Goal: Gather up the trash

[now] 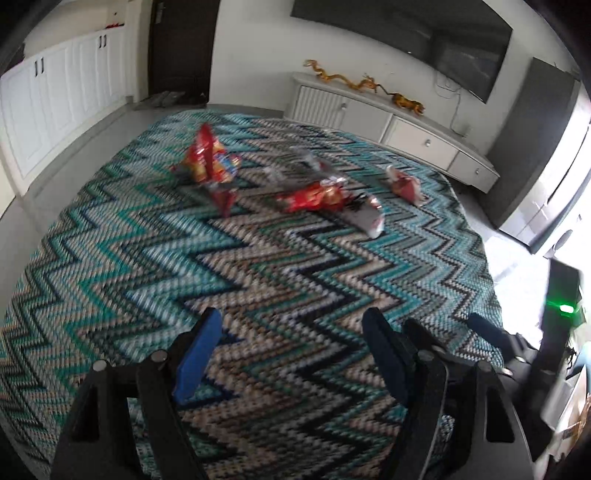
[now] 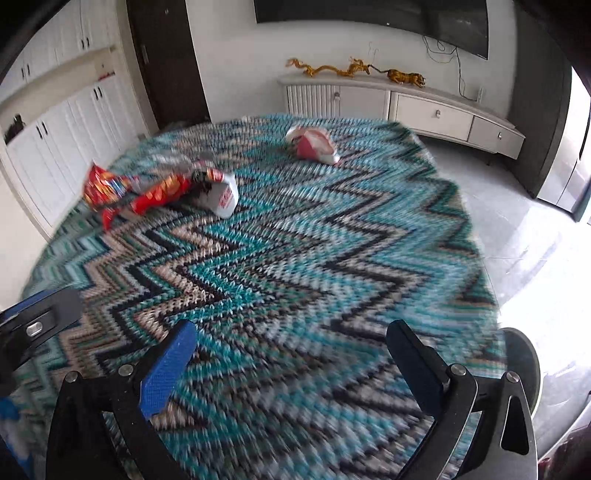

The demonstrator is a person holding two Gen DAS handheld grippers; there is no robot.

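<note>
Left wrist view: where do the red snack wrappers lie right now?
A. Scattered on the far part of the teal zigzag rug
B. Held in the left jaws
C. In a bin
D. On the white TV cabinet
A: the crumpled red snack wrappers lie loose on the teal zigzag-patterned rug, far ahead of the open, empty left gripper.

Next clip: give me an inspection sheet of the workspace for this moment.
Surface: zigzag rug over pale floor.
Job's things: red snack wrappers, clear wrapper, red-and-white bag, pink-white wrapper, all on the rug's far half.
Clutter: nothing seen beyond the trash.
Grippers: left hand-held gripper open, empty; right hand-held gripper open, empty.
Cables: wires hang below the TV.
Surroundings: low cabinet with dragon figurines, white cupboards, dark door.
</note>
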